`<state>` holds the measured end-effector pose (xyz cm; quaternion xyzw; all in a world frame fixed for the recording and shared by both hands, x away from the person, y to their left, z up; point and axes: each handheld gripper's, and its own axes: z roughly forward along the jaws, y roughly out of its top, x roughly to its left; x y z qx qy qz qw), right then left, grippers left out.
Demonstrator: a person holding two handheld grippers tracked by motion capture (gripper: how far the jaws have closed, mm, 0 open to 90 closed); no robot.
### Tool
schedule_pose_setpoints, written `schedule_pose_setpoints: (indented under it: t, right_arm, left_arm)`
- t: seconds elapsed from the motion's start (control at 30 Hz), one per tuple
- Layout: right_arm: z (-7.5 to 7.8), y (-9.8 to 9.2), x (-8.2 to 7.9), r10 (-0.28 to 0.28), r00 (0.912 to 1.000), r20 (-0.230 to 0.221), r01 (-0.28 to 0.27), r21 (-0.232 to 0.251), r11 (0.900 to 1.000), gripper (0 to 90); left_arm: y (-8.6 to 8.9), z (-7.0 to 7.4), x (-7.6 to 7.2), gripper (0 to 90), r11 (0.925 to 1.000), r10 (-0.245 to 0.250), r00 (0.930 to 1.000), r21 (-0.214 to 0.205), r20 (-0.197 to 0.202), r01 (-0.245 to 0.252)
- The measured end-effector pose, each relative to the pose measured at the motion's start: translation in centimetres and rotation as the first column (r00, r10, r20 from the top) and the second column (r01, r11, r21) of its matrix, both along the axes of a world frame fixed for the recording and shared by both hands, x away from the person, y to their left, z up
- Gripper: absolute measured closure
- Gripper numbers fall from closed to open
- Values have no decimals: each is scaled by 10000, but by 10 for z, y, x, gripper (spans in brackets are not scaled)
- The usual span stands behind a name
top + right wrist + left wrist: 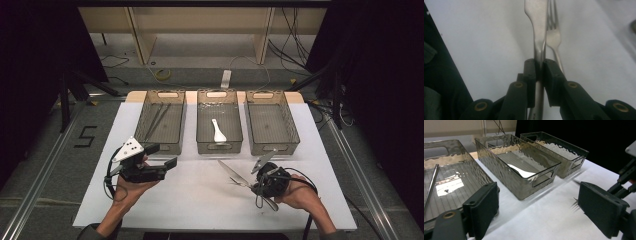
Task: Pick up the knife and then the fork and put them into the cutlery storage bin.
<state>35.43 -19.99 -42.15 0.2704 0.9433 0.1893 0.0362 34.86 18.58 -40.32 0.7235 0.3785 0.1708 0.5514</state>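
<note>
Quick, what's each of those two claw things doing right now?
Left gripper: fingers wide open, holding nothing.
Right gripper: fingers closed on a metal utensil, handle clamped.

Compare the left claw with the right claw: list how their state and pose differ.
The left claw stands wide open with nothing between its jaws; the right claw is shut on a metal utensil handle. The left claw looks toward the three bins; the right claw looks down on the white tabletop, where a fork lies. Both have black jaws and are hand-held.
</note>
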Motion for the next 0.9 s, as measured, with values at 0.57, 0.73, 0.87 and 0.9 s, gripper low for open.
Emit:
schedule_pose_setpoints:
  t: [0.57,0.73,0.87,0.9]
  right_arm:
    - [32,-39,26,-1513,9868,569,1393,1753,9746,810]
    - [39,-48,43,-2081,9747,810,1815,2557,9496,810]
    - [45,-52,55,-2569,9620,927,2190,3000,9284,810]
    - [46,-53,58,-2645,9605,865,2272,3053,9248,810]
  left_arm:
    - [0,1,0,164,9999,59,10000,-147,63,-58]
    - [0,1,0,163,9999,30,10000,-156,74,-29]
    - [1,1,-1,162,9998,27,9999,-210,114,-25]
    - [1,1,-1,162,9997,31,9999,-222,122,-29]
